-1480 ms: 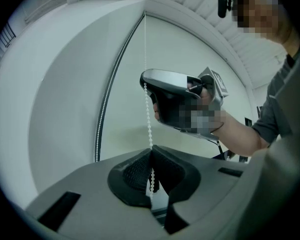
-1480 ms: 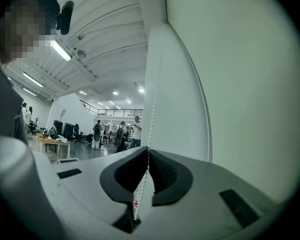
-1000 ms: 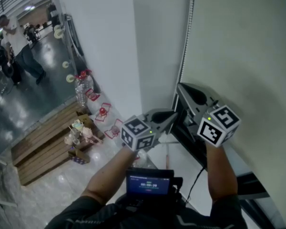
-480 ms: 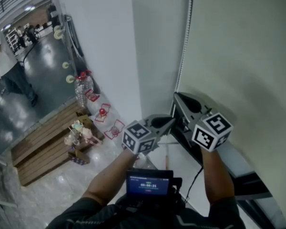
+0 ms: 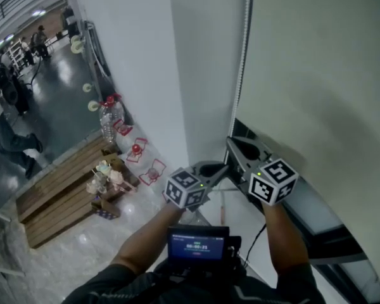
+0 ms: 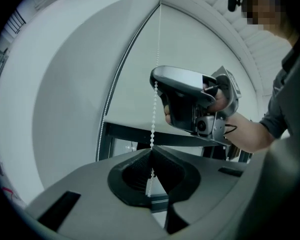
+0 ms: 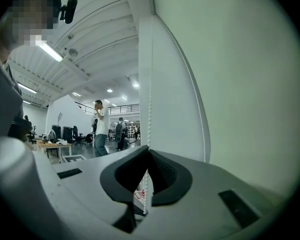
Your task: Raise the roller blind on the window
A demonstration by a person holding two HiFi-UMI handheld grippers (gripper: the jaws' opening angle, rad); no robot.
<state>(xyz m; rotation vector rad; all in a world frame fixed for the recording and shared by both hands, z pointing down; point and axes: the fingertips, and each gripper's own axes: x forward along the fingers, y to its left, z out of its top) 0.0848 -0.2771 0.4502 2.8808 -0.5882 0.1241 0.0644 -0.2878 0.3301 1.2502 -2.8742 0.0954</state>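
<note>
Both tools were lowered since the earlier frame, and the roller blind (image 5: 316, 75) hem appears slightly higher. Left tool (image 6: 151, 149) and right tool (image 7: 148, 150) are each noted clamped shut on the bead chain (image 5: 242, 75), close together beside the blind's edge. Window frame (image 5: 329, 239) is exposed below; blind judged only slightly raised. Pull should be kept straight down the chain, one tool re-gripped higher while the other holds.

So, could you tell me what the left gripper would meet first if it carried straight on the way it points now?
Most likely the grey body of the right gripper, held just ahead past the white bead chain. Beyond that comes the dark window frame. Depth is unclear, so this is a guess.
</note>
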